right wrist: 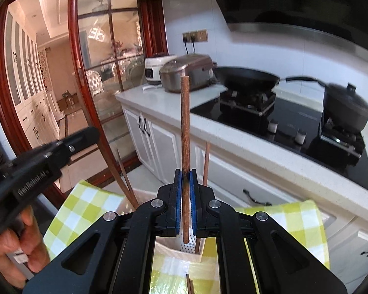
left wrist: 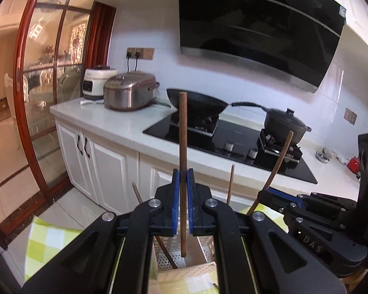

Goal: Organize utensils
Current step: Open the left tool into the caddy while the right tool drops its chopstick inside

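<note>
My left gripper [left wrist: 183, 180] is shut on a brown wooden chopstick [left wrist: 183, 132], held upright. The stick's lower end hangs over a cream perforated utensil holder [left wrist: 191, 273]. That holder stands on a green-and-white checked cloth [left wrist: 49, 240]. My right gripper [right wrist: 186, 175] is shut on a second upright chopstick [right wrist: 185, 122], whose tip hangs just inside the same holder [right wrist: 171, 251]. Other chopsticks [right wrist: 206, 164] lean in the holder. In the left wrist view the right gripper [left wrist: 266, 193] shows at the right with its slanted stick [left wrist: 281, 156]. A hand [right wrist: 24, 242] grips the left gripper's handle.
Behind stands a white counter [left wrist: 115, 122] with a rice cooker [left wrist: 130, 93]. On the black hob [left wrist: 235, 142] are a wok [left wrist: 196, 100] and a lidded pot [left wrist: 284, 122]. A red-framed glass door [left wrist: 36, 98] is to the left. Loose chopsticks [right wrist: 190, 284] lie on the cloth.
</note>
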### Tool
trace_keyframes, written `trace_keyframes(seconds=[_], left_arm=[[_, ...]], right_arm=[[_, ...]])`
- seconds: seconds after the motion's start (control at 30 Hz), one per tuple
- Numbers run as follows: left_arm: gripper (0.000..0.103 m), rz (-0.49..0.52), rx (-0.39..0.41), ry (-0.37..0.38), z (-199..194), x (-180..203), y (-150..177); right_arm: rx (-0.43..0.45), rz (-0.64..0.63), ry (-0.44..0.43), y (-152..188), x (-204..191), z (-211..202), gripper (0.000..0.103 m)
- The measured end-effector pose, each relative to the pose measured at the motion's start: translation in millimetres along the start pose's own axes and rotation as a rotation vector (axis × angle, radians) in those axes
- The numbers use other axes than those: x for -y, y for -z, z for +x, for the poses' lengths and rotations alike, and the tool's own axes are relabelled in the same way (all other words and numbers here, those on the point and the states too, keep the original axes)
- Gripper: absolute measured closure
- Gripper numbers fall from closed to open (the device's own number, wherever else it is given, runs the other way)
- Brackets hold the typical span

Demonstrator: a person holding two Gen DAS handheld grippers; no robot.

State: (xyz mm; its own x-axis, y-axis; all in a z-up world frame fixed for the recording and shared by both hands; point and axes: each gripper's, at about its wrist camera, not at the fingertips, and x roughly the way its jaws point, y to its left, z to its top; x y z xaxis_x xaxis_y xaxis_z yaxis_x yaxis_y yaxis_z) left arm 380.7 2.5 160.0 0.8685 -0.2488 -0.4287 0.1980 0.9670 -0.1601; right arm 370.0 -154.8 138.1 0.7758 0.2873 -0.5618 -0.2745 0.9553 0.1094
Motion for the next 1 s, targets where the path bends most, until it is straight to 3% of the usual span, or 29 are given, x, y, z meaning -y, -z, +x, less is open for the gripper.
trace_keyframes(seconds=[0.43, 0.8, 0.87, 1.0], left_arm=[[0.097, -0.029, -0.13, 0.011, 44.3, -9.3, 55.5], [0.096, -0.01, -0.21, -0.022, 56.2, -13.7, 58.3], [0.09, -0.012, -0.213, -0.025, 57.2, -15.7, 56.2], [0.067, -0.013, -0.186, -0.026, 49.4, -17.7, 52.9]], right_arm=[[-0.137, -0.013, -0.005, 29.8, 3.1, 34.1, 0.096], [-0.161, -0.019, -0.01, 34.8, 0.6, 47.6, 0.096], [-0.152, -0.019, -0.004, 33.5, 2.1, 47.9, 0.096], [-0.136, -0.004, 0.0, 32.6, 7.2, 39.9, 0.093]])
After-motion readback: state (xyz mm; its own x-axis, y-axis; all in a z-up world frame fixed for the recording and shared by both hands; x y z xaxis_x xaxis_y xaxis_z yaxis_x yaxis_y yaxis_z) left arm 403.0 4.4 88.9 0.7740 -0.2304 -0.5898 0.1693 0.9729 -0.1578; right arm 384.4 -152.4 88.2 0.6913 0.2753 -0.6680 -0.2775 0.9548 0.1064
